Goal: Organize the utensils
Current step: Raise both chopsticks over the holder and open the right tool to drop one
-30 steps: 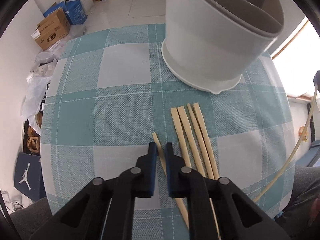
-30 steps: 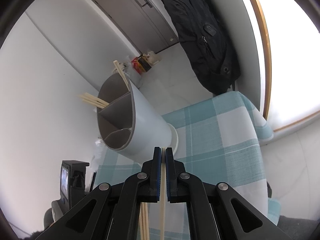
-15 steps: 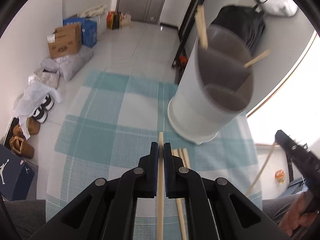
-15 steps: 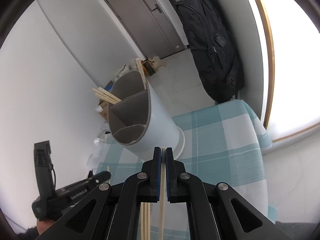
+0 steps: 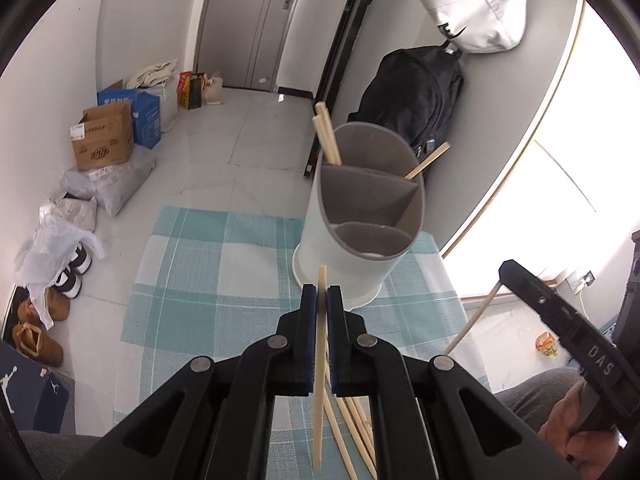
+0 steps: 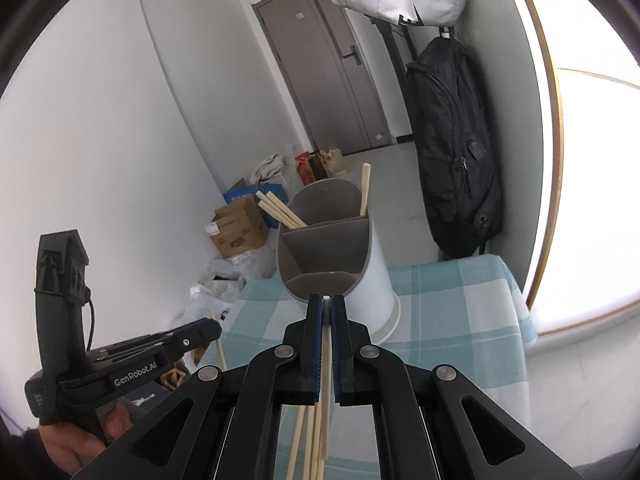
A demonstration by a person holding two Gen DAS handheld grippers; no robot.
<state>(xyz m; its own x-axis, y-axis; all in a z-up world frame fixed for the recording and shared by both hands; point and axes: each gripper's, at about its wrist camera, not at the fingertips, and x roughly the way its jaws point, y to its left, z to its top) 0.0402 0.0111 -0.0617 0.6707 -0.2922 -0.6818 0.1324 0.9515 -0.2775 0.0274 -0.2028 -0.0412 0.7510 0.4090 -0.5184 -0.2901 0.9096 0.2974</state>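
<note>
— Left wrist view first: how much room do I have?

— My left hand-held gripper [image 5: 321, 294] is closed on one pale chopstick [image 5: 319, 380], lifted above the counter [image 5: 192, 280]. Just beyond its tip stands the utensil holder [image 5: 360, 240], near the counter's far edge. The cloth's left side is bare; floor lies past it.

— And the other side?

— My right hand-held gripper [image 6: 326, 304] is also clamped on a single stick [image 6: 327, 360], pointing at the holder's near compartment. From there the left tool shows low on the left, off the counter.

— What do the things look like?

— The holder is a white tub with grey dividers making three compartments; chopsticks [image 5: 326, 136] lean out of the far one. Loose chopsticks [image 5: 356, 424] lie on the cloth beneath my fingers.

— The surroundings?

— A teal-and-white checked cloth covers the counter. Beyond are a grey door [image 5: 256, 20], cardboard boxes [image 5: 105, 142], shoes [image 5: 36, 336], a black backpack [image 5: 416, 92] and a white bag [image 5: 476, 4] hung above it.
</note>
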